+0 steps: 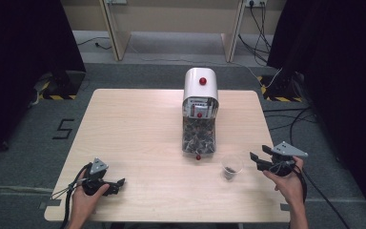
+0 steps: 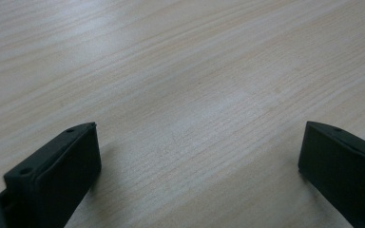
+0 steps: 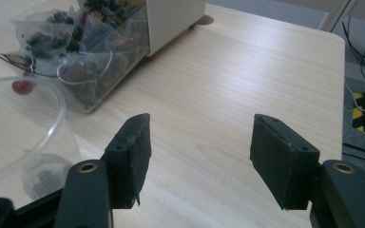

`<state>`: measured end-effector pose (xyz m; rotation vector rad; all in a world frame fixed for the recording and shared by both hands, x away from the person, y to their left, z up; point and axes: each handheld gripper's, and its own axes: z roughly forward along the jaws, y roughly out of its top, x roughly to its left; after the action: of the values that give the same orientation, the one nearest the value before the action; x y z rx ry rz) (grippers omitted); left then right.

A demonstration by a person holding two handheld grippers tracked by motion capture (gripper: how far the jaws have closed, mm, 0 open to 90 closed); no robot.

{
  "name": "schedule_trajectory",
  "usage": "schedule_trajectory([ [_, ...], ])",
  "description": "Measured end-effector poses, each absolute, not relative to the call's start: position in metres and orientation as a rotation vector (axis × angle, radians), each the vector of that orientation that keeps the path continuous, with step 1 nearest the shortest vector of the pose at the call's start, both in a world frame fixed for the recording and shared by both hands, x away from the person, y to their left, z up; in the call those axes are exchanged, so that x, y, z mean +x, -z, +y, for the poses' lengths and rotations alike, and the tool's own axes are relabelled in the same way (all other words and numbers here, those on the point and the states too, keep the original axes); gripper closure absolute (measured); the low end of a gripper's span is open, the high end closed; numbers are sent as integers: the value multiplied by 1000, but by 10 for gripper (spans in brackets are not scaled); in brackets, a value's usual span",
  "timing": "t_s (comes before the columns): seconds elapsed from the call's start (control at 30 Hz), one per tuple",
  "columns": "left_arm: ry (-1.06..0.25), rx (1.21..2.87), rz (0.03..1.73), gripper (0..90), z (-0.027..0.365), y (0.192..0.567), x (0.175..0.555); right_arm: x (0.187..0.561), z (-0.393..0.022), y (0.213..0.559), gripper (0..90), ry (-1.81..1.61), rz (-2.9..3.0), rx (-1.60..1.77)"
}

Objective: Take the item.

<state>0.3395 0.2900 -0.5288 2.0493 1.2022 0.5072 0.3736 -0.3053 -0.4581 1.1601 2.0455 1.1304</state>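
Table: pale wood-grain top (image 1: 138, 129), seen from above with the person's forearms entering at the near edge.
Dispenser: white rounded housing (image 1: 200, 83) with a red knob on top, stood at the middle of the table toward the far side; its clear lower bin (image 1: 198, 138) was packed with dark sachets and reached toward the person.
Red knob, low: a small red ball (image 1: 198, 157) sat at the front foot of the bin.
Cup: clear plastic cup (image 1: 231, 166) stood upright just to the right of the bin's front end, apart from it; a little dark material lay at its bottom. In the right gripper view the cup (image 3: 19, 137) was at the left edge, near the left jaw, not between the jaws.
Left gripper: (image 1: 119, 182) held low at the near-left part of the table, well apart from cup and dispenser; jaws were spread wide with bare wood between them in the left gripper view (image 2: 197, 156).
Right gripper: (image 1: 256, 158) held at the near-right edge, just to the right of the cup, not touching; jaws were parted and gripped nothing (image 3: 199, 142).
Hands: left hand (image 1: 88, 193) and right hand (image 1: 288, 183) each wrapped a gripper body.
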Motion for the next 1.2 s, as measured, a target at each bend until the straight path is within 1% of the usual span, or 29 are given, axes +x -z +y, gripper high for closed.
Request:
schedule_trajectory([
  [0.23,-507,2049,1202,0,290,529,340,353,-310,465,391,-1113,2039,1172],
  [0.7,-507,2049,1202,0,290,529,340,338,-315,472,382,-1098,2023,1212],
  [0.9,-507,2049,1202,0,290,529,340,329,-312,470,375,-1111,2020,1199],
  [1.2,-507,2049,1202,0,290,529,340,326,-318,475,368,-1080,2010,1235],
])
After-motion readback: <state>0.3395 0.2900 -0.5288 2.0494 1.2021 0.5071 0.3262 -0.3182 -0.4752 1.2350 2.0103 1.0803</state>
